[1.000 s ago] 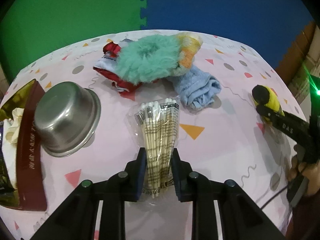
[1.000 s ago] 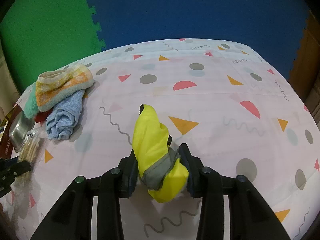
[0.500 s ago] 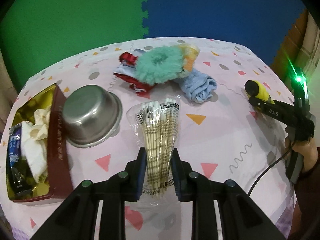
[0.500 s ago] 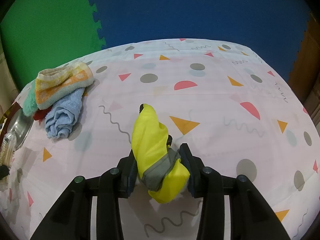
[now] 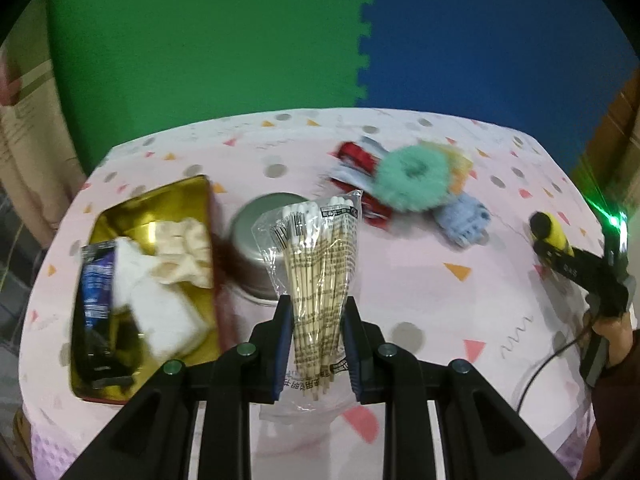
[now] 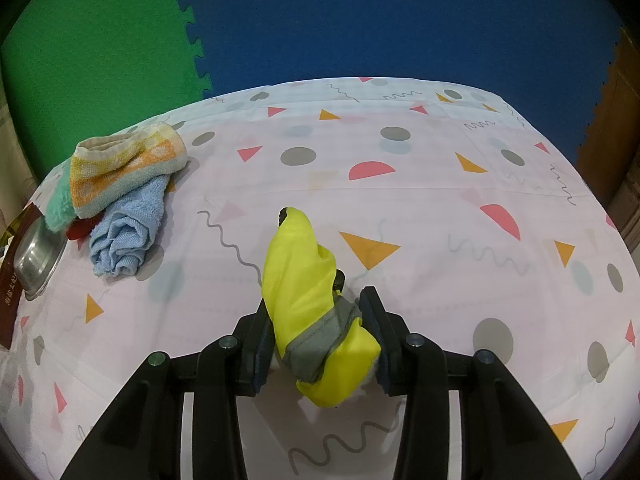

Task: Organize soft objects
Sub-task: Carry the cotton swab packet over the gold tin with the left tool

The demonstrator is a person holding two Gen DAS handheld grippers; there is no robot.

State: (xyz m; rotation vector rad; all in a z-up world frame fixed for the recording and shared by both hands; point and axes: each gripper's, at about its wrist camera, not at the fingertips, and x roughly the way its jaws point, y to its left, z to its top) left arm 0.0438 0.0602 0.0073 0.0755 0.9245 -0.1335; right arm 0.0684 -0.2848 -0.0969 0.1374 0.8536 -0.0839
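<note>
Transport step: your left gripper (image 5: 316, 336), jaws clamped on the cotton-swab packet (image 5: 316, 280), holds it above the surface beside the gold tin (image 5: 152, 204). Right gripper (image 6: 316, 344) jaws pinch the yellow pouch (image 6: 304, 280). Next: place into the tin.

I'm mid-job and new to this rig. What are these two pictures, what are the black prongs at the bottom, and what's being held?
There is no robot arm: a person holds a hand gripper in each hand, each with a camera looking along its two fingers. Those fingers are the black prongs.

Left view: the left gripper is shut on a swab pack. On the table are a tin, a metal bowl and a cloth pile.

Right view: the right gripper is shut on a yellow pouch. A blue towel lies to its left.
</note>
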